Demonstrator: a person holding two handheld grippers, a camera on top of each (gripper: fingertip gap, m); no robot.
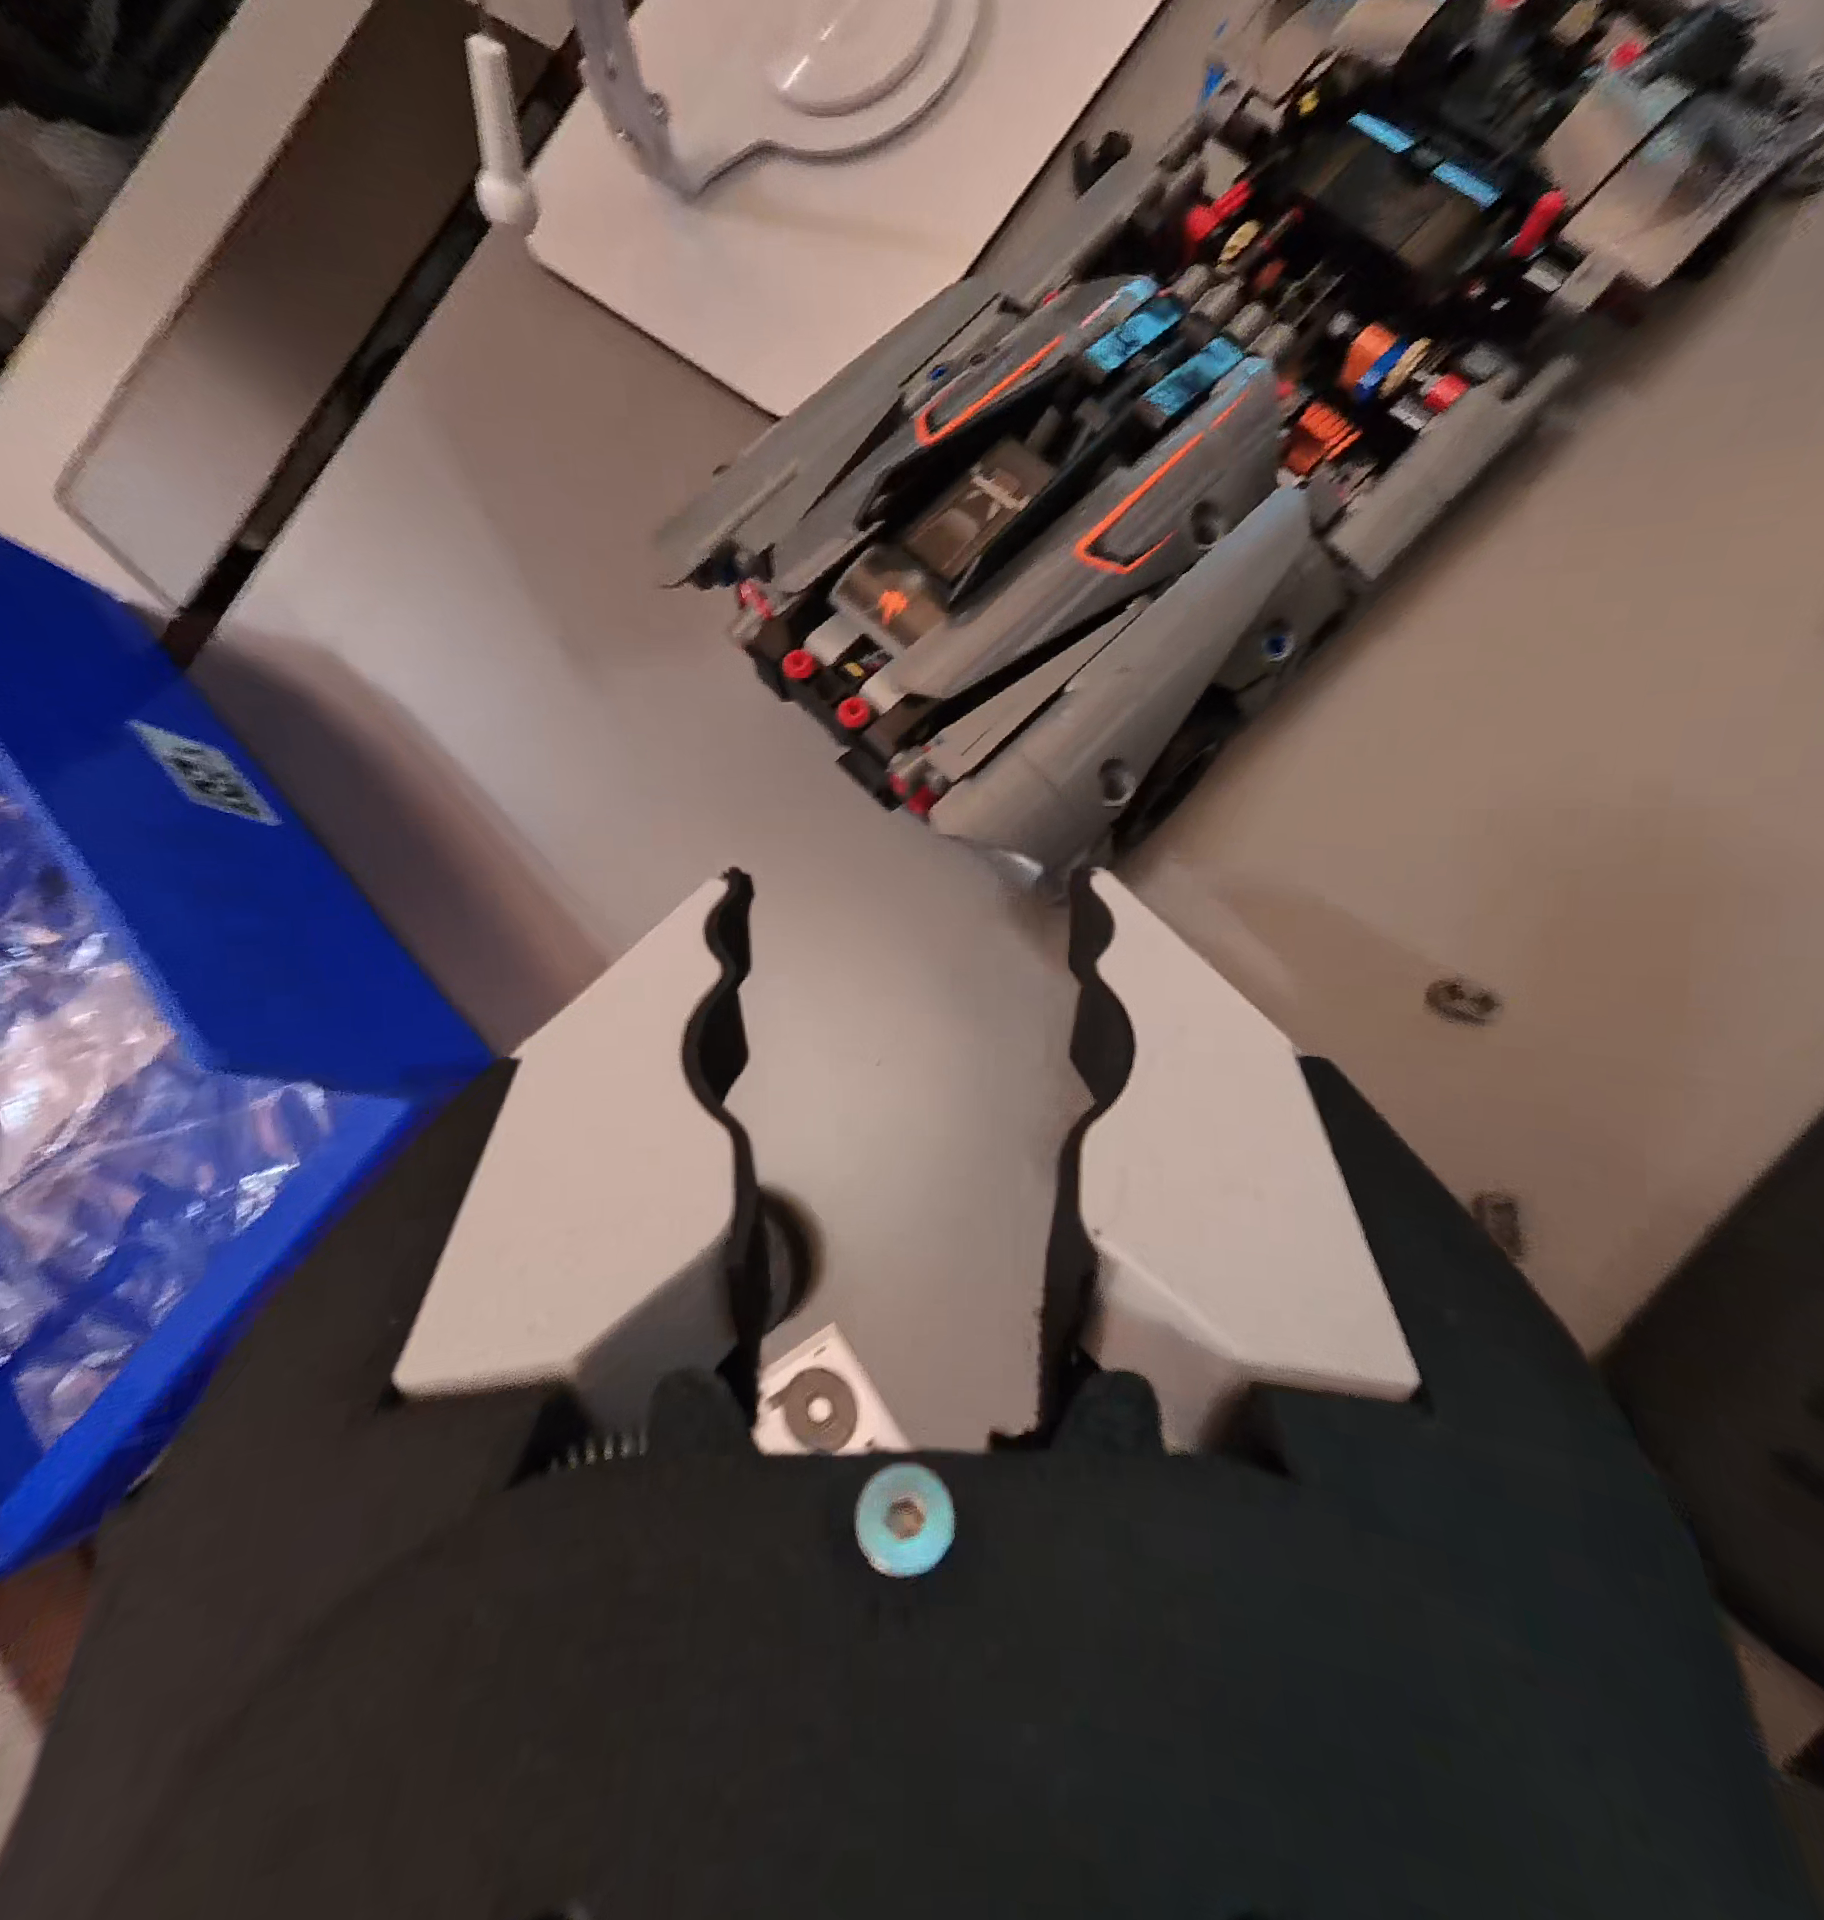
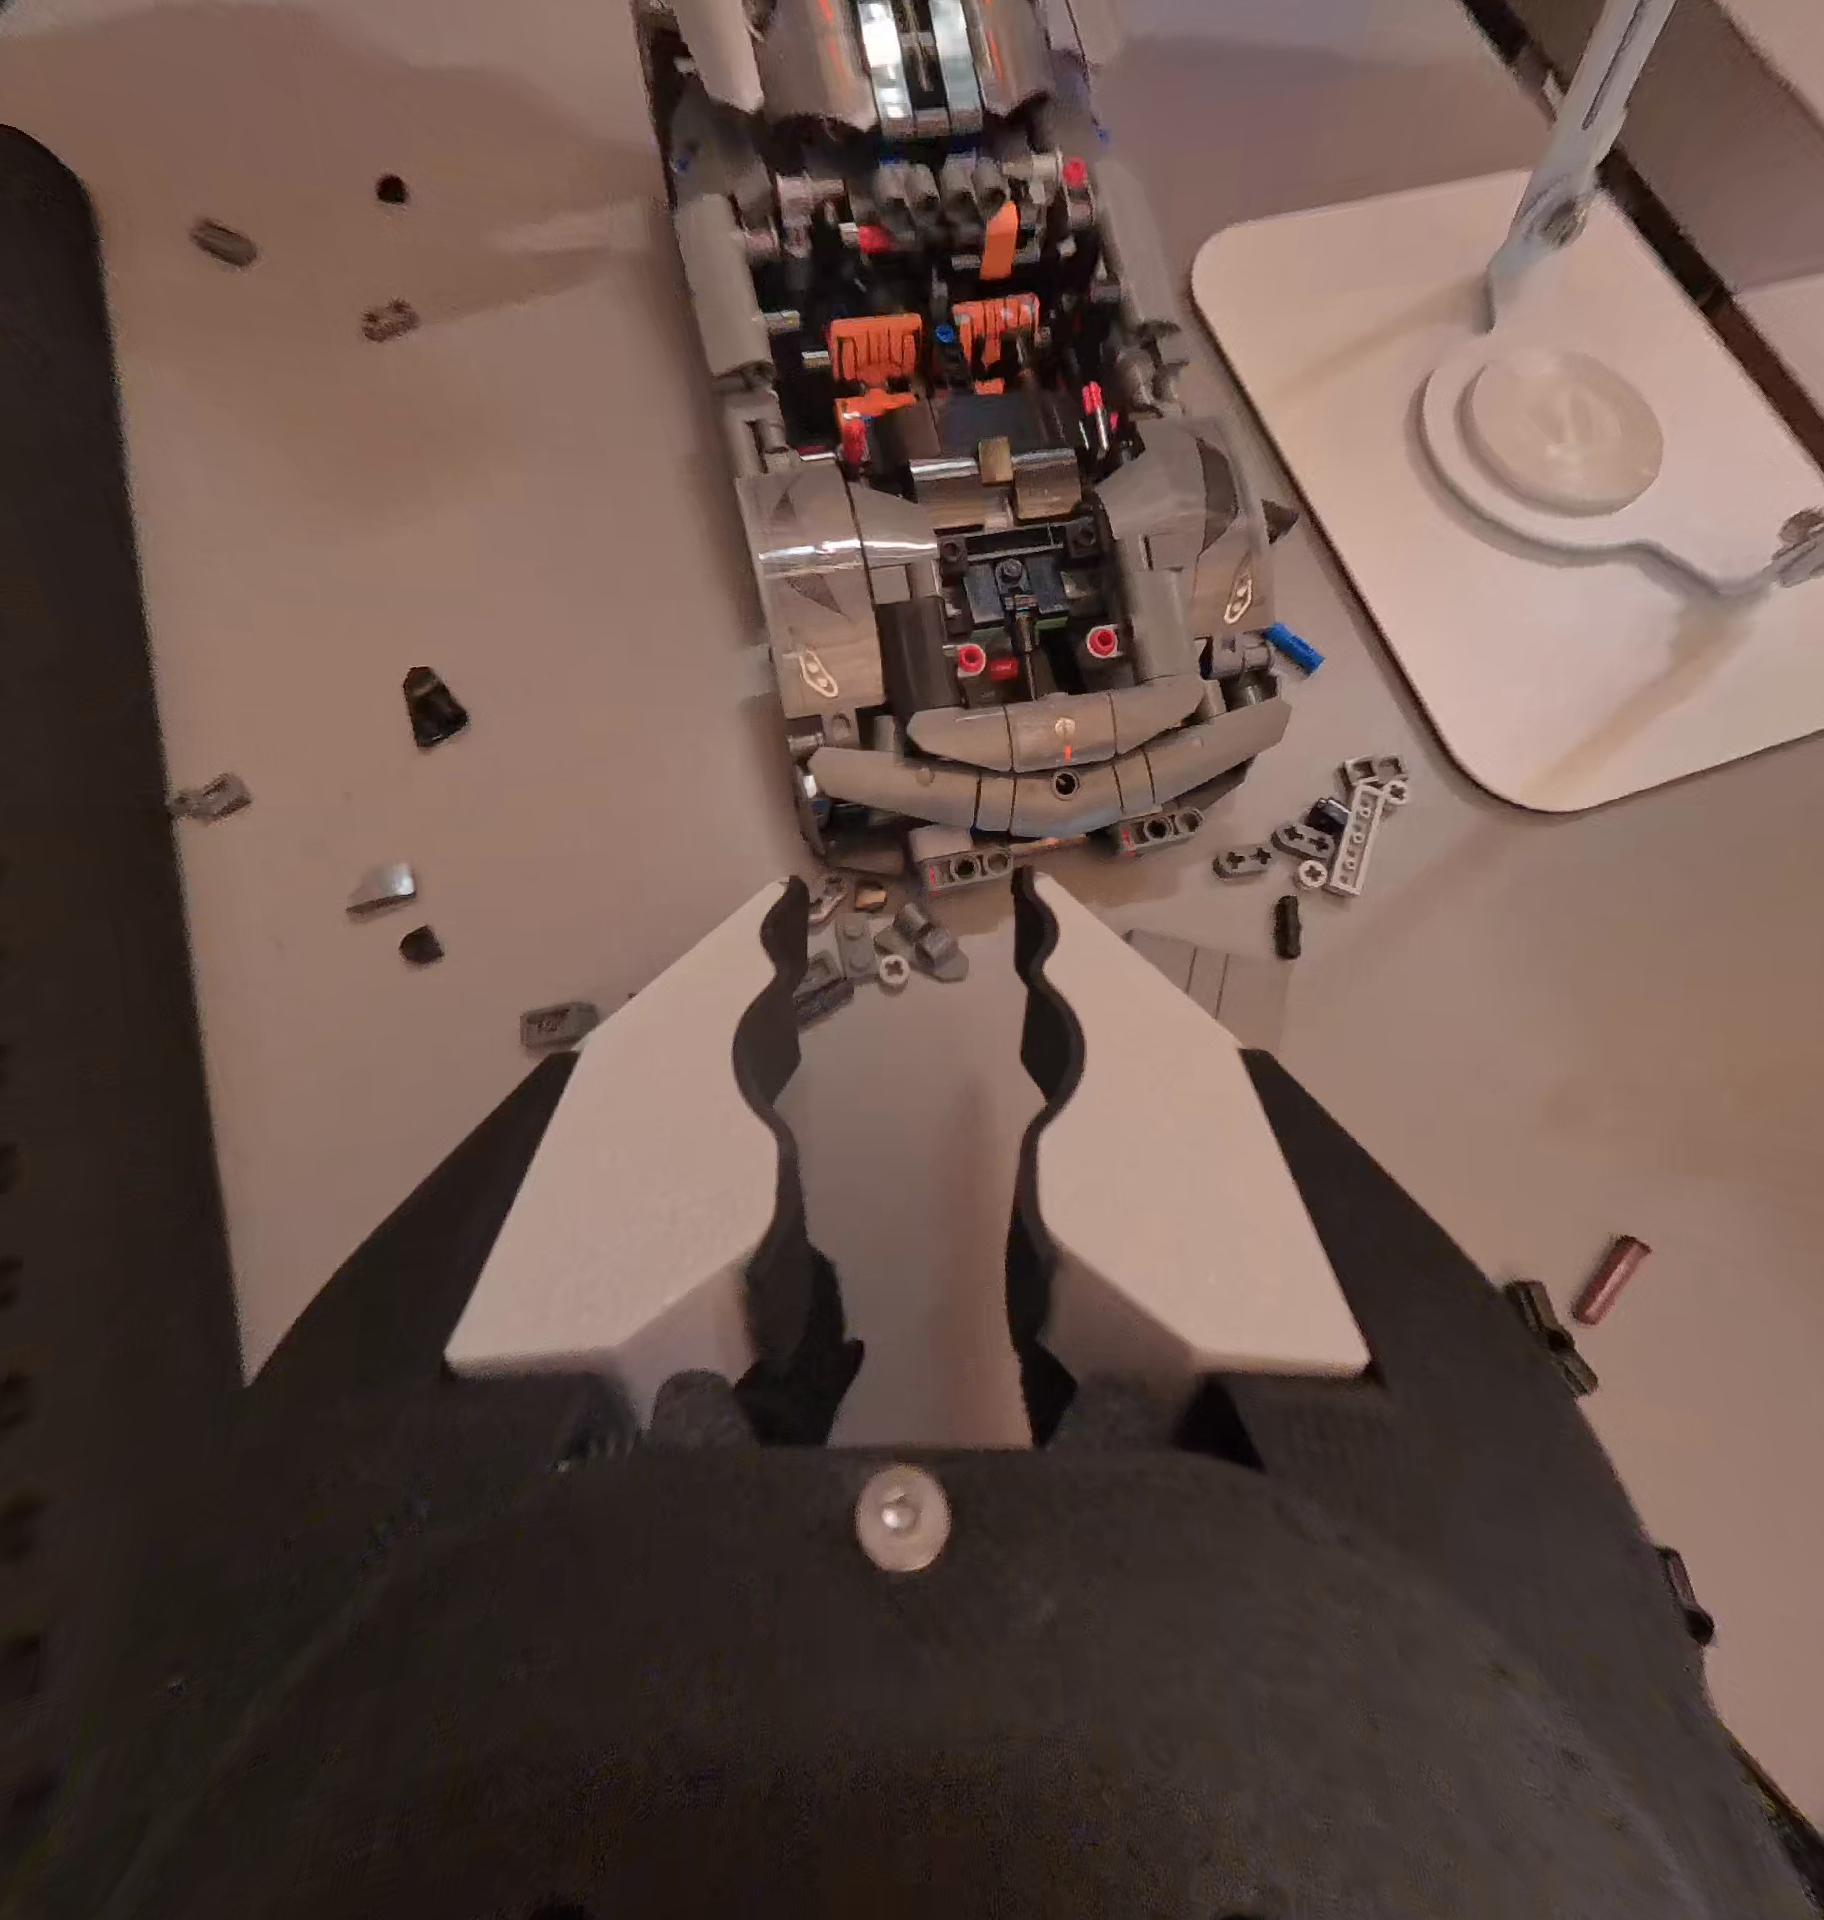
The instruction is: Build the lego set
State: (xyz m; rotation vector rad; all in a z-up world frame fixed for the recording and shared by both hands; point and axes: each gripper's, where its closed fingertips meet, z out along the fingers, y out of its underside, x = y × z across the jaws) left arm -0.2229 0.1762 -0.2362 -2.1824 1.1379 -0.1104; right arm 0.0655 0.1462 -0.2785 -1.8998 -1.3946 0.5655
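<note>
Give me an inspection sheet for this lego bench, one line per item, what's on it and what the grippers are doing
Surface: pale table, loose bits scattered.
Job's things: part-built grey lego car; small grey pieces ahead of its front end; more pieces beside it.
Clutter: blue bin holding clear bags; brown pin.
Grippers: left gripper open, empty; right gripper open, empty, above the small pieces.
Cables: nothing seen.
Surroundings: white stand base beside the car.
</note>
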